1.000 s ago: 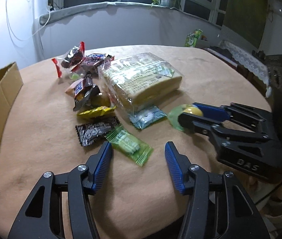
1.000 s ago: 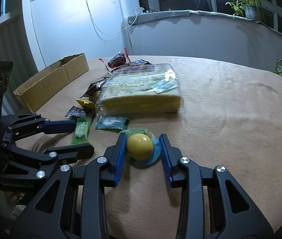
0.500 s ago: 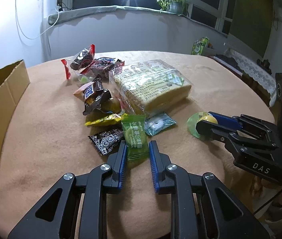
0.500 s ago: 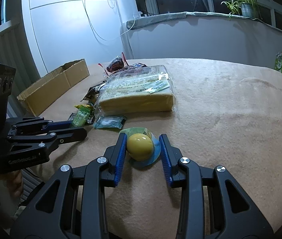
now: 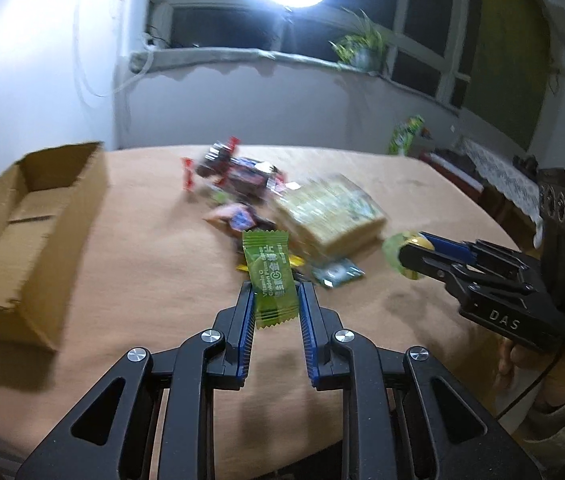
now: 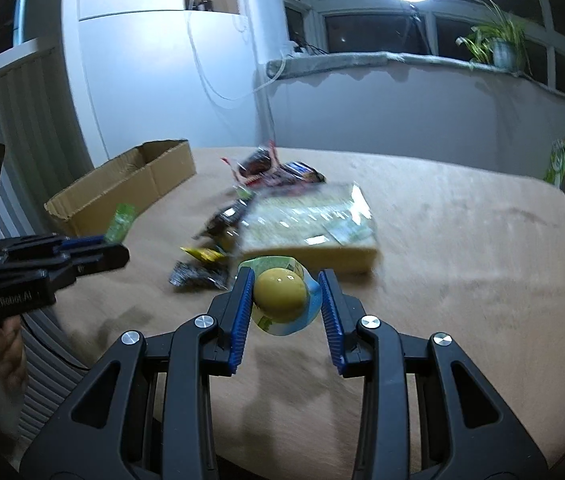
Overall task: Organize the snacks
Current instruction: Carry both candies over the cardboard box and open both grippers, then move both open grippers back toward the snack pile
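I have the flat green plastic candy sachet (image 5: 269, 276) pinched at its lower half in the left gripper (image 5: 273, 300), at frame centre and off the worktop (image 5: 142, 248), I judge for carrying to the open brown cardboard box (image 5: 22, 232) at the left. A second ago this gripper was wide open above it; the jaws have just closed. The right gripper (image 6: 286, 300) is clenched on the yellow ball in clear wrapping (image 6: 280, 294), now lifted too.
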`<state>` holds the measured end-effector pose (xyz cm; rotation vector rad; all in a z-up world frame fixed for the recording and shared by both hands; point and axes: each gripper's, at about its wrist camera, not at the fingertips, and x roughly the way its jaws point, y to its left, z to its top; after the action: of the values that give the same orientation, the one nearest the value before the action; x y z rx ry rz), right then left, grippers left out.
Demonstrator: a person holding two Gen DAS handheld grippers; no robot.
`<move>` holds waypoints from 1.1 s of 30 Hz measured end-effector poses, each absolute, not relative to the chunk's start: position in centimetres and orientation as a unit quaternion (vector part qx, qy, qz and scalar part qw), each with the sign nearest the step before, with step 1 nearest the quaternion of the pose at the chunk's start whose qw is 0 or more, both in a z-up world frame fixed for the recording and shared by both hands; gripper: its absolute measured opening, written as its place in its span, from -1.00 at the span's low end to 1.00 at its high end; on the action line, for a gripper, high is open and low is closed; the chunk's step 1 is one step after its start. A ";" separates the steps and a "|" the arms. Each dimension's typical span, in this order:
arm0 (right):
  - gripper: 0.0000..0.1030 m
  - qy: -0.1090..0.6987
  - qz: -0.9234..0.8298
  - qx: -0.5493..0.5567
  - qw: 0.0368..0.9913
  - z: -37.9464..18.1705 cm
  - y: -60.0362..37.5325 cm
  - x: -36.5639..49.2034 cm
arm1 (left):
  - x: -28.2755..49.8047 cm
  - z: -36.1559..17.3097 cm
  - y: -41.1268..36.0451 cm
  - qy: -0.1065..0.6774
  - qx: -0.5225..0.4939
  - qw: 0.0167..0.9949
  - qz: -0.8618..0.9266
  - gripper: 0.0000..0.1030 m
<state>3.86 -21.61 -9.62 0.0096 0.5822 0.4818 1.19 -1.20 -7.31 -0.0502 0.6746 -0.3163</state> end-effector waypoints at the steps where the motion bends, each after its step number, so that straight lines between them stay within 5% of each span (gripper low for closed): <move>1: -0.33 0.283 0.237 0.003 0.929 -9.4 -21.1 3.9 | 1.1 -7.0 -0.3 0.324 -0.029 0.934 -0.148 -0.62; 25: -0.32 0.248 0.404 -0.076 0.877 -4.8 5.3 10.3 | 3.6 -6.4 19.2 0.287 -0.102 0.952 -0.004 -0.61; 26: -0.16 0.253 0.409 -0.078 0.873 -5.3 6.3 10.8 | 3.8 -6.6 19.6 0.290 -0.103 0.951 -0.001 -0.60; 27: 0.29 0.271 0.409 -0.089 0.867 -6.1 7.6 11.5 | 4.1 -6.9 19.8 0.293 -0.104 0.950 0.005 -0.60; 28: 0.39 0.276 0.404 -0.092 0.867 -6.5 7.9 11.6 | 4.3 -7.1 20.1 0.297 -0.106 0.949 0.009 -0.55; 30: 0.47 0.265 0.396 -0.080 0.875 -6.6 7.3 11.2 | 4.4 -7.3 20.3 0.303 -0.108 0.947 0.015 -0.01; 33: 0.64 0.248 0.363 -0.084 0.894 -6.4 5.6 9.9 | 3.5 -6.8 20.0 0.290 -0.099 0.951 0.042 0.50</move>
<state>9.92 5.57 -6.37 -0.1736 0.5142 0.7524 3.48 20.00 -6.83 -0.2021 0.5900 0.0852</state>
